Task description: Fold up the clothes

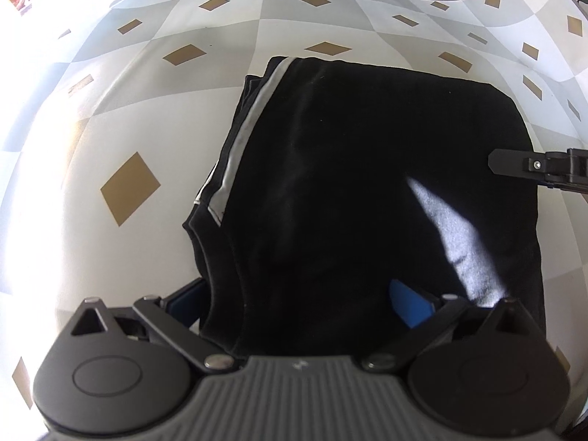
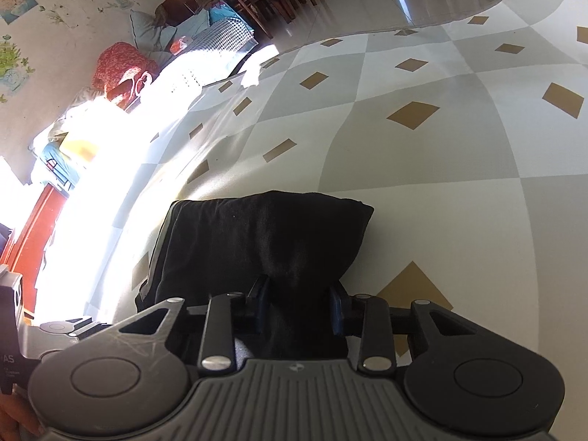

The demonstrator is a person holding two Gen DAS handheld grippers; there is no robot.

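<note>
Right gripper (image 2: pixel 298 307) on black garment (image 2: pixel 264 235)

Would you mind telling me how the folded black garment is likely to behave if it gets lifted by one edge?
The black garment is probably floppy: its cloth bunches between the right hand-held gripper pads. Its stacked layers with the grey stripe would likely slide apart and unfold. It looks light.

Legible text: the letters "AS" in pale print on the grey housing of the left gripper (image 2: pixel 14 358), seen at the lower left edge of the right wrist view. Smaller lines of print beneath it are too small to read. No other readable text, labels or numbers.
</note>
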